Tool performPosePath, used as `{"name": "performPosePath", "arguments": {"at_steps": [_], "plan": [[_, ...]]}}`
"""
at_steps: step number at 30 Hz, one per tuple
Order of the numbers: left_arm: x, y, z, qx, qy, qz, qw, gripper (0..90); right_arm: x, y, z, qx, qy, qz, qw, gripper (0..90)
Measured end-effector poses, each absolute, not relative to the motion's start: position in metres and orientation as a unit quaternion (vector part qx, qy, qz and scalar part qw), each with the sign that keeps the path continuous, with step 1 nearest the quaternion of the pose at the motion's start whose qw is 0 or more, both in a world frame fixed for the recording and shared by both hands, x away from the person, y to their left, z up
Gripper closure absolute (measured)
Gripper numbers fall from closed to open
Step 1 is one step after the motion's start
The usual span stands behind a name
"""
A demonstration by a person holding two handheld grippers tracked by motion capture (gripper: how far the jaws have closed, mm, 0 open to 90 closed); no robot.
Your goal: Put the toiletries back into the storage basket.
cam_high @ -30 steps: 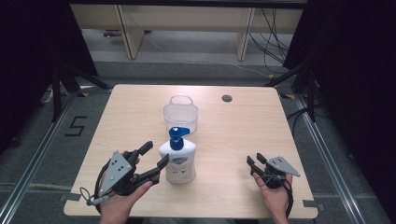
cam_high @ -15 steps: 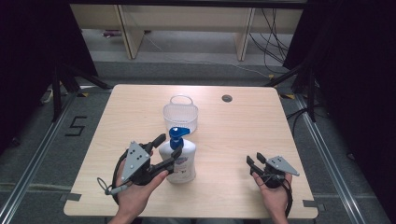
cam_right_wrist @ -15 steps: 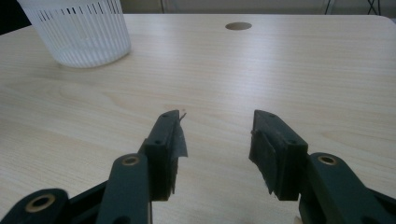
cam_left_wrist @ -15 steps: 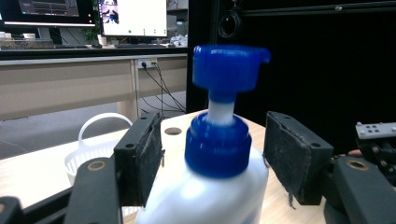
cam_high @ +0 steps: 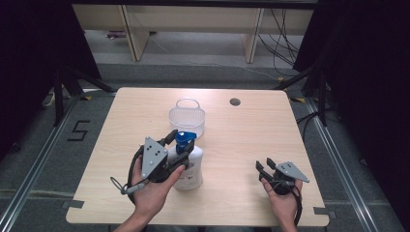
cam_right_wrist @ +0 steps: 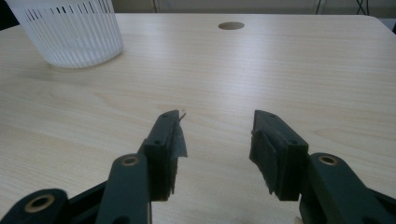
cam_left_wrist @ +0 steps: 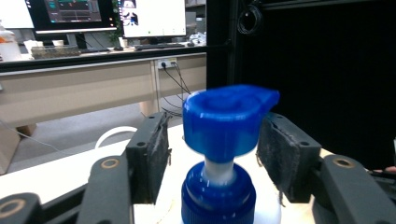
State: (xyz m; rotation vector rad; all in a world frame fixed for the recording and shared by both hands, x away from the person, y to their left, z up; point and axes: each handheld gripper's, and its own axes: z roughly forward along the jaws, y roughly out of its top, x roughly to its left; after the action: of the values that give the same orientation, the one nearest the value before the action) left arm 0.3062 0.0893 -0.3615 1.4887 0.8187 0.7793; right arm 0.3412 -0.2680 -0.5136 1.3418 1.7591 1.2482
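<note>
One white bottle (cam_high: 190, 166) wears a blue pump cap (cam_left_wrist: 224, 121).

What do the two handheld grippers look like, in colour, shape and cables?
Both the left gripper and the right gripper are black, each with two flat jaws lined with dark, rough pads. Brass-coloured rivets mark the jaw joints. A grey three-cornered plate with small holes sits on top of each, and a black cable loops from each body. No sleeves are visible on the forearms.
</note>
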Motion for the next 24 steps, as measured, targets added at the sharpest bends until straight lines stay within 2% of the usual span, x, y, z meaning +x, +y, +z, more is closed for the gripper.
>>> {"name": "performPosePath", "arguments": {"at_steps": [7,13,22,24], "plan": [[0.3052,0.0852,-0.3596,0.647,0.357,0.343,0.58,49.8,0.3402,-0.2652,-0.5138,0.515,0.656,0.475,0.28,52.5],[0.3062,0.0865,-0.3592,0.645,0.362,0.335,0.583,58.2,0.3418,-0.2675,-0.5135,0.504,0.666,0.466,0.292,52.4],[0.3072,0.0884,-0.3578,0.647,0.36,0.328,0.587,59.6,0.3412,-0.2668,-0.5133,0.504,0.666,0.471,0.284,52.4],[0.3076,0.0887,-0.358,0.648,0.355,0.324,0.59,59.6,0.3425,-0.2662,-0.5145,0.501,0.666,0.467,0.296,52.5]]}}
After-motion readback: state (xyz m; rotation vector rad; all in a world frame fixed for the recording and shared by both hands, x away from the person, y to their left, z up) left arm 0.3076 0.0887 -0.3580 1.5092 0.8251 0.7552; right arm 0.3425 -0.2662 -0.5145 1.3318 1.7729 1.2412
